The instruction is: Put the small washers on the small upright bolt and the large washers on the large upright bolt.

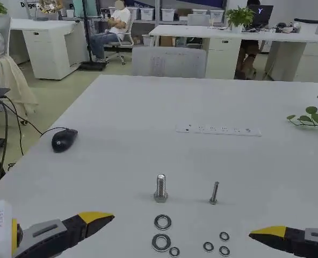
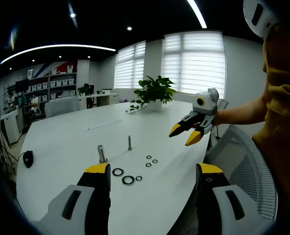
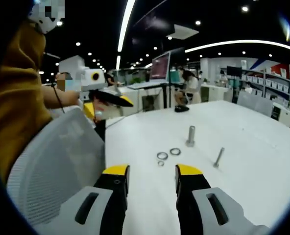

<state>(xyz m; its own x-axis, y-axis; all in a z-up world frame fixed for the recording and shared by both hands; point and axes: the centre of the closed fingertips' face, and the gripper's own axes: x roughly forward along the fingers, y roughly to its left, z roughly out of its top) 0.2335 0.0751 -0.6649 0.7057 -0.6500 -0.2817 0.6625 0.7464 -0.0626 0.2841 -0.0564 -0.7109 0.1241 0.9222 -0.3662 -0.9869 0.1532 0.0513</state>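
The large upright bolt point(image 1: 160, 188) and the small upright bolt point(image 1: 214, 193) stand side by side on the white table point(image 1: 148, 118). In front of them lie two large washers point(image 1: 162, 221) point(image 1: 161, 242) and several small washers point(image 1: 224, 236). My left gripper point(image 1: 97, 217) hovers low at the left of the washers, my right gripper point(image 1: 266, 232) at their right. In the left gripper view the left gripper point(image 2: 155, 171) stands open and empty, with the large bolt point(image 2: 102, 154) ahead. In the right gripper view the right gripper point(image 3: 152, 171) is open and empty, facing the large bolt point(image 3: 190, 136).
A black mouse point(image 1: 64, 140) lies at the table's left, a power strip point(image 1: 218, 129) at mid-table, plant leaves point(image 1: 312, 115) at the right edge. A grey chair point(image 1: 168, 62) stands at the far side. A mesh chair back point(image 2: 243, 156) is near the table's front edge.
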